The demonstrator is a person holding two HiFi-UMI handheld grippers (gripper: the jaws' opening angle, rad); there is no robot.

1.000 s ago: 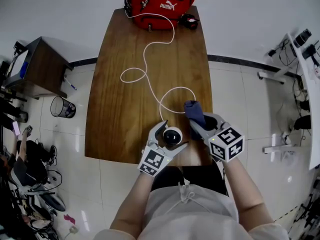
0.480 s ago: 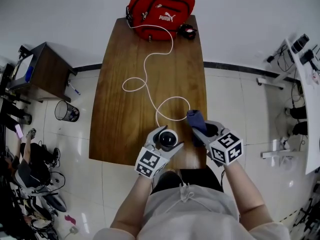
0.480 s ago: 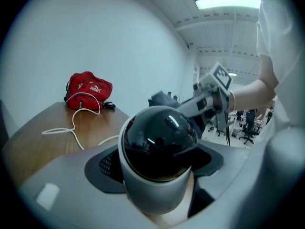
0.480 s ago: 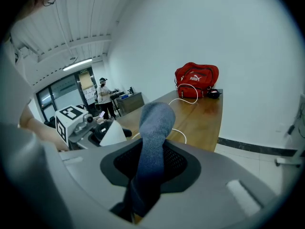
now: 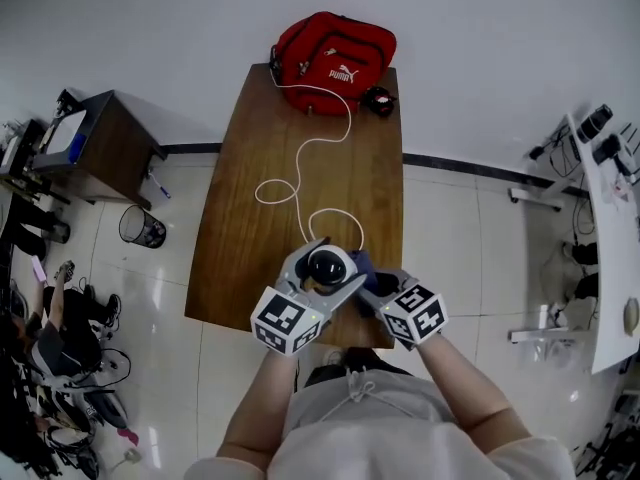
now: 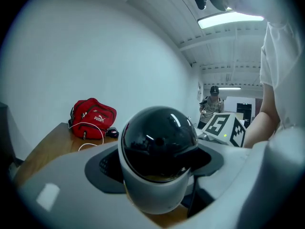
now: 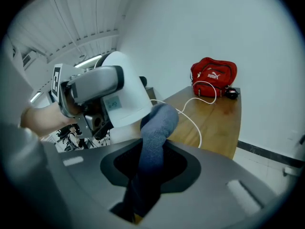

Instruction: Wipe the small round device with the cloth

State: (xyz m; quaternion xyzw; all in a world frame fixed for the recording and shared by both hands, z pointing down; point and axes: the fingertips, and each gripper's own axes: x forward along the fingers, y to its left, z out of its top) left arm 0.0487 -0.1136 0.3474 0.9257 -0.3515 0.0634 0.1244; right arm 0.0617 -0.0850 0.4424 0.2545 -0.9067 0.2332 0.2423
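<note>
Device wipe to be begun over the worktop (image 5: pixel 240 258)
Above the worktop's near end, the device (image 6: pixel 159 151) is clamped at its white base by the left fingers (image 6: pixel 57 185), which have just been closed on it, wide apart; that grip should be kept firm. The cloth (image 7: pixel 155 137), pinched between the right fingers (image 7: pixel 228 175), is seen just beside the device's body; its free end should be pressed lightly and swept round the dome, the cable (image 5: pixel 300 168) being left slack.
</note>
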